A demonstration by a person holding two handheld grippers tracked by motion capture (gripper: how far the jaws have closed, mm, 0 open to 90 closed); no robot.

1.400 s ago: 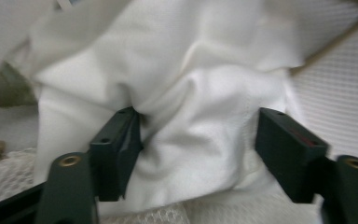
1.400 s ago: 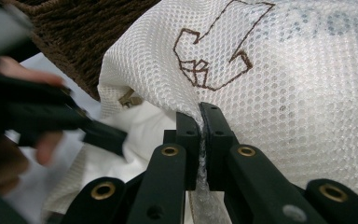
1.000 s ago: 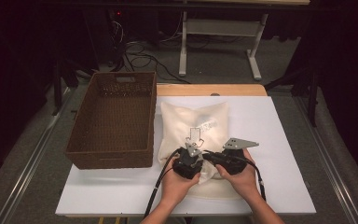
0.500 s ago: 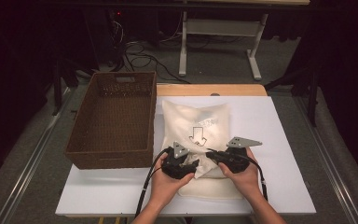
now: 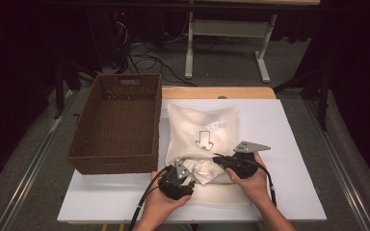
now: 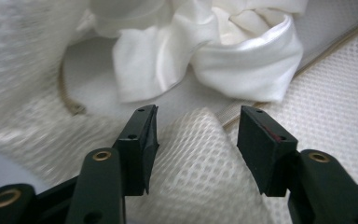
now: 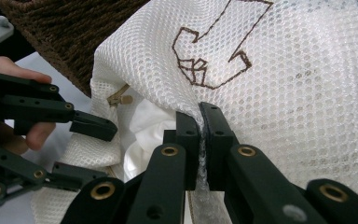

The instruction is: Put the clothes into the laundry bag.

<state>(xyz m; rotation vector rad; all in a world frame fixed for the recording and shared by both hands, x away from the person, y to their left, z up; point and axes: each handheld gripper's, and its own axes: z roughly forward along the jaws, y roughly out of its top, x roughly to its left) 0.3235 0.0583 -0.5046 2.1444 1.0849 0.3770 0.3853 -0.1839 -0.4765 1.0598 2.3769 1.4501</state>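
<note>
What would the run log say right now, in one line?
right tongs: shut on mesh bag | left tongs: just opened, bag edge between | white cloth: in bag mouth

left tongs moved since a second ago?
Yes. In the high view the left tongs slid left, toward the basket's near corner, away from the right tongs; jaws just opened over the mesh bag.

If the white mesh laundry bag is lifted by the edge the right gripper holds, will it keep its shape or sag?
Likely sag: the mesh bag already folds and bunches where the right gripper pinches it. Probably light, holding only soft white cloth. The open weave should grip well, though the cloth might slide out through the open mouth.
</note>
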